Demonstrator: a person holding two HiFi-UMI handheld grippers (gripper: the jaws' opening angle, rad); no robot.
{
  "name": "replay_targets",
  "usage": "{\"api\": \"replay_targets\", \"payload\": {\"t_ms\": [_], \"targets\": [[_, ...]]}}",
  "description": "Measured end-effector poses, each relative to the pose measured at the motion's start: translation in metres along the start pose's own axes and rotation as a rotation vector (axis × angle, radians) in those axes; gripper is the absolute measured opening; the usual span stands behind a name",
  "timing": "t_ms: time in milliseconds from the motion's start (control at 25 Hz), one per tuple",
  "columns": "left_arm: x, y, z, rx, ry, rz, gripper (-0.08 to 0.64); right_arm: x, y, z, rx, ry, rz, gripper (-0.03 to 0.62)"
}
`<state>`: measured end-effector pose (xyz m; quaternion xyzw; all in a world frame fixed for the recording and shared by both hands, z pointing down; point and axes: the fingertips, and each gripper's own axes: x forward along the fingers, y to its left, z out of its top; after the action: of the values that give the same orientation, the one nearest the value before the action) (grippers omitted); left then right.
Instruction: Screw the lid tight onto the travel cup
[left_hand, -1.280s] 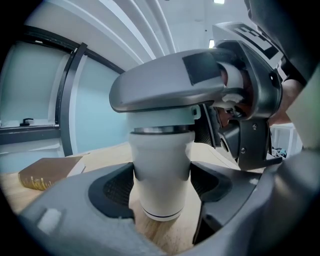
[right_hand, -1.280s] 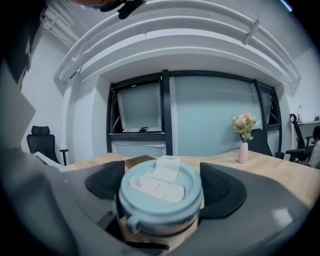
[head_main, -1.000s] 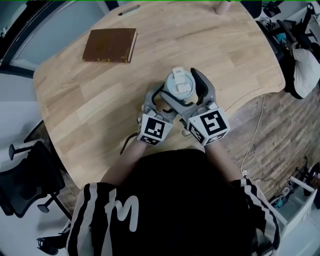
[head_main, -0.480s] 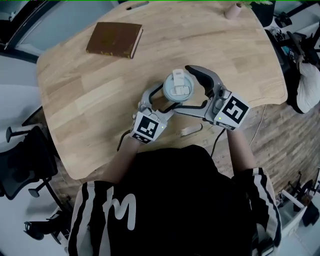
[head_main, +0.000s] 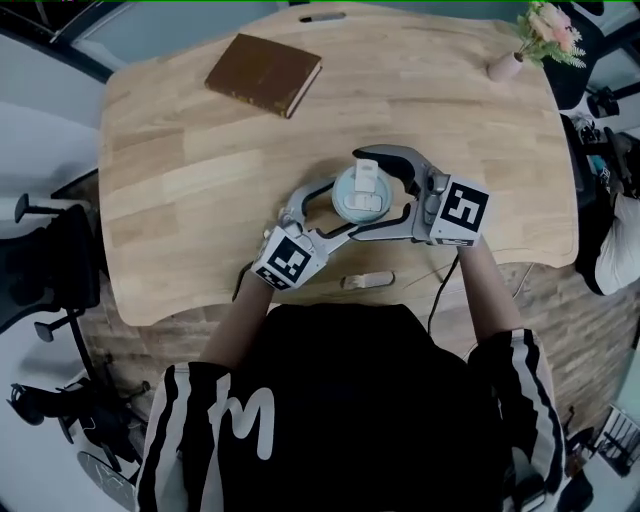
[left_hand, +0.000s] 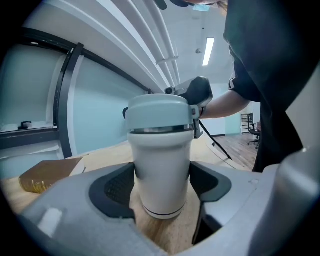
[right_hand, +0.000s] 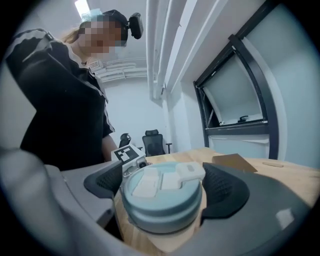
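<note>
The travel cup (left_hand: 161, 170) stands upright on the wooden table (head_main: 200, 180), well apart from the brown book (head_main: 264, 74), on the side closer to the person; the left gripper (left_hand: 162, 187) squeezes the cup's white body from both sides. The right gripper (right_hand: 161, 192) sits around the pale blue lid (head_main: 363, 190) on top of the cup; its jaws have just been opening and stand wide, not pressing the lid.
</note>
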<state>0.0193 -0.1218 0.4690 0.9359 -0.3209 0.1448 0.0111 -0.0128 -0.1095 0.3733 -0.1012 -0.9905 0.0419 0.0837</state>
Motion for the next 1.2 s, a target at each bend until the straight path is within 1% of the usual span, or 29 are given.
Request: {"api": "replay_targets", "payload": {"t_ms": [160, 280, 360, 400, 440, 600, 720, 880, 1040, 1200], "targets": [[0.000, -0.001, 0.000, -0.014, -0.001, 0.023, 0.351, 0.003, 0.003, -0.002, 0.001, -0.005, 0.078, 0.488], [0.001, -0.001, 0.000, -0.021, -0.001, 0.033, 0.351, 0.002, 0.003, 0.000, 0.013, -0.014, 0.085, 0.488], [0.002, -0.001, 0.001, -0.019, 0.001, 0.040, 0.351, 0.002, 0.002, -0.001, 0.010, -0.015, 0.070, 0.485], [0.002, -0.002, 0.000, -0.018, 0.001, 0.045, 0.351, 0.001, 0.000, -0.002, 0.010, -0.018, 0.053, 0.484], [0.001, -0.002, 0.000, -0.018, 0.000, 0.050, 0.350, 0.001, 0.000, -0.001, 0.009, -0.022, 0.033, 0.459], [0.001, -0.001, 0.000, -0.019, -0.002, 0.060, 0.351, 0.003, 0.001, 0.004, -0.011, -0.041, -0.045, 0.457], [0.001, 0.000, 0.000, -0.016, 0.001, 0.061, 0.351, 0.002, -0.003, 0.000, -0.020, -0.042, -0.098, 0.457], [0.001, 0.000, 0.000, -0.012, 0.004, 0.053, 0.351, 0.002, -0.006, 0.003, 0.000, -0.055, -0.172, 0.456], [-0.001, 0.000, -0.001, -0.020, 0.001, 0.046, 0.351, 0.002, -0.009, -0.001, 0.007, -0.047, -0.259, 0.454], [-0.001, 0.001, -0.001, -0.027, -0.003, 0.037, 0.350, 0.003, -0.012, 0.004, 0.039, -0.062, -0.341, 0.453]]}}
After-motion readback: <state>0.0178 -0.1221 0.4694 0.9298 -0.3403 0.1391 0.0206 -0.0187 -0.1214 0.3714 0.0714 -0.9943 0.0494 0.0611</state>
